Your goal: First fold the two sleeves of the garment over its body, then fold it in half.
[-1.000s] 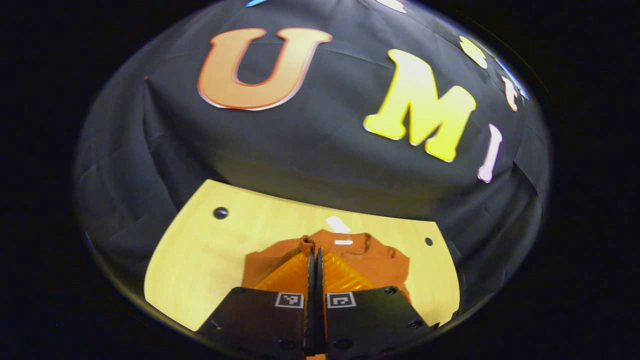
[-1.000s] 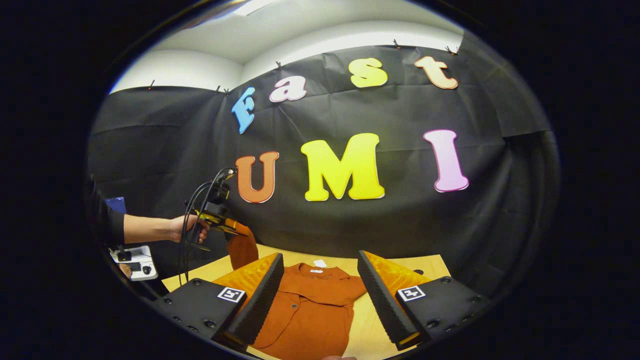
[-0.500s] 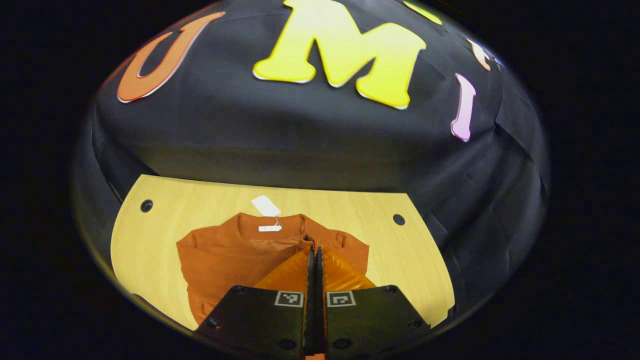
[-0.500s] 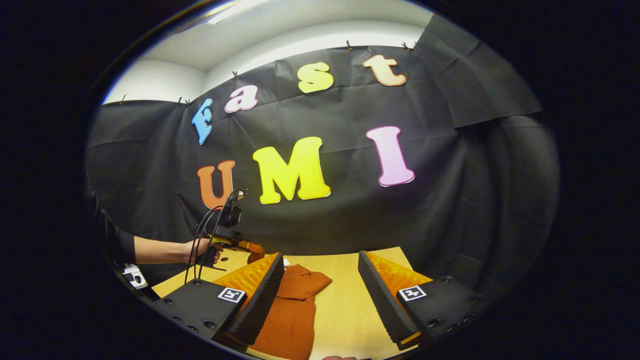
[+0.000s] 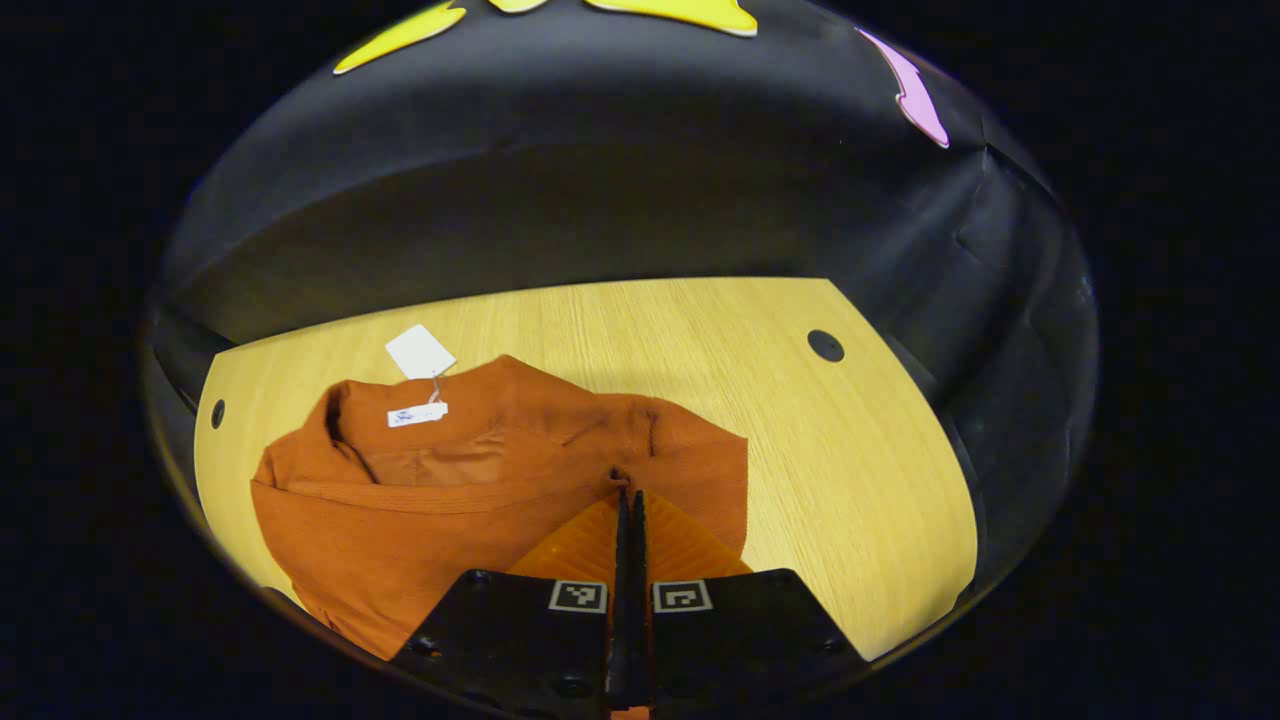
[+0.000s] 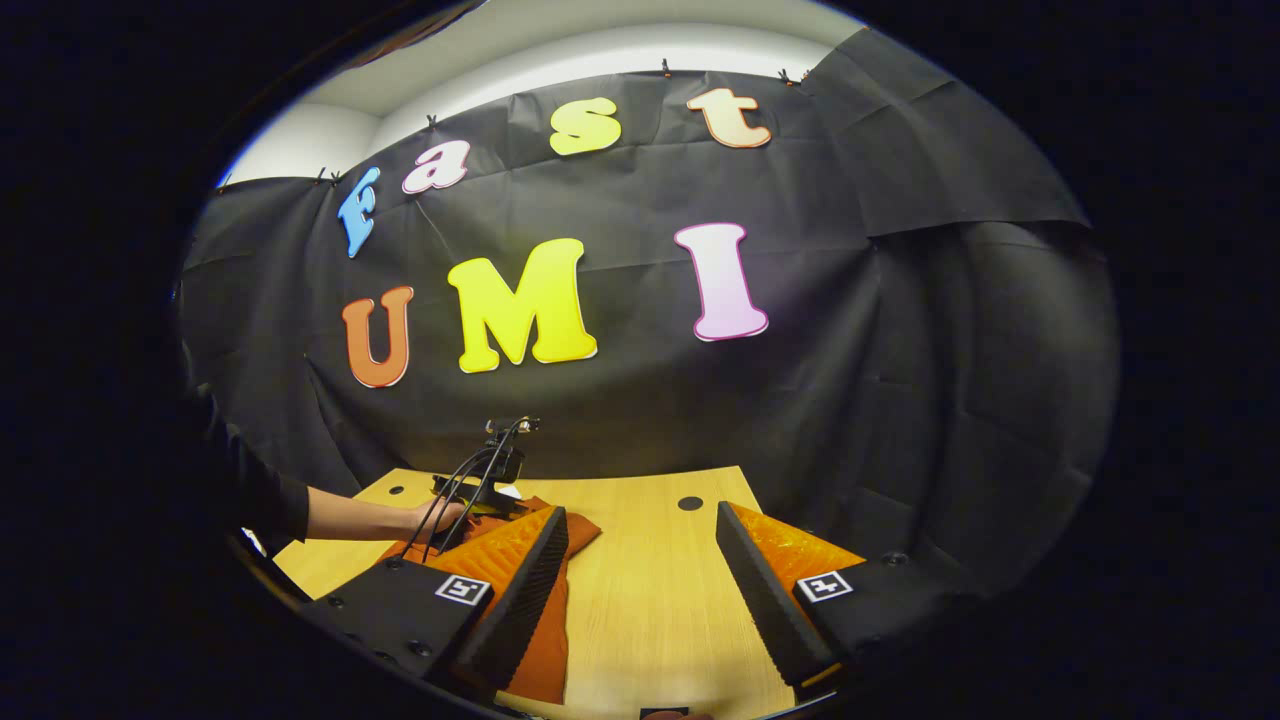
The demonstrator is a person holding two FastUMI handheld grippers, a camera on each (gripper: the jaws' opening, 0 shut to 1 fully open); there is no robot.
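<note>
L gripper (image 5: 629,497) fingers pinched closed on a sleeve fold of the rust-orange knit garment (image 5: 420,500), low over its body on the pale wood table (image 5: 800,460). R gripper (image 6: 640,560) spread wide, holding nothing, garment off to its left; L is nearer.

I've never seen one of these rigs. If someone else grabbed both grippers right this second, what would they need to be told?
Left gripper: closed on a pinch of the rust-orange collared shirt, low over its body, carrying a sleeve across.
Right gripper: open, holding nothing, above the light wooden table.
Shirt lies flat on the table, collar and white hang tag toward the back wall.
Done: one sleeve looks nearly folded over, not released.
Left: release it, fold the other sleeve, then fold the shirt in half.
</note>
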